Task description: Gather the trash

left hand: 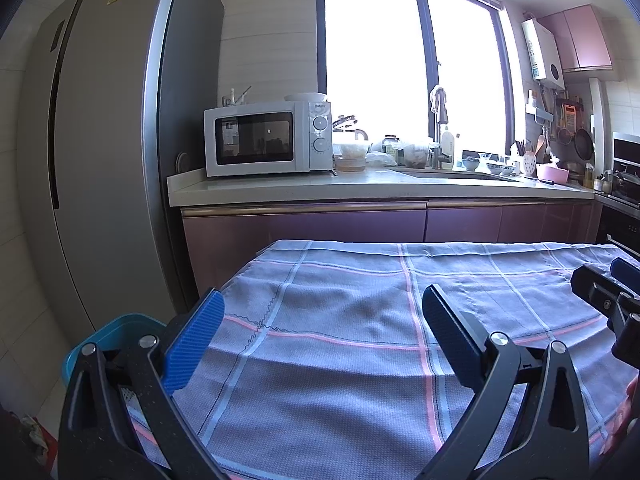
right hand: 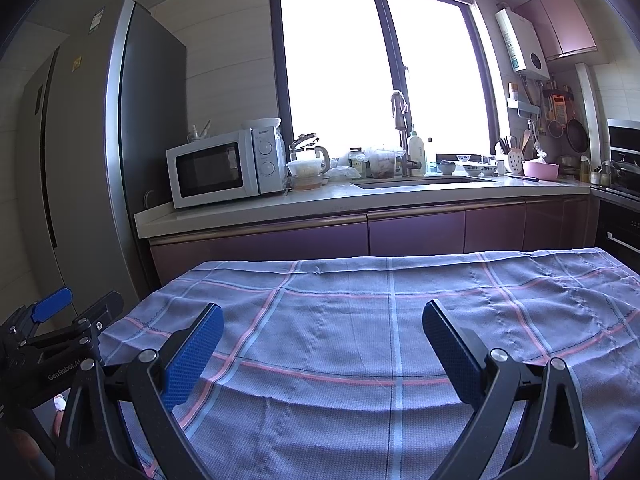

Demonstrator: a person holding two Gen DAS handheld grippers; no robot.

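"GenRobot.AI" runs in white along the black body of the left hand-held gripper (right hand: 76, 306). "Galanz" stands at the top of the microwave (right hand: 224, 166) control panel. Fridge (right hand: 80, 140) stickers are too small to read.

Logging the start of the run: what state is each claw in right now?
Left claw: open, holding nothing, above the checked cloth.
Right claw: open, holding nothing, above the same cloth.

Matt woven checked cloth (left hand: 340, 320); ribbed blue pads (left hand: 196, 344) on tongs.
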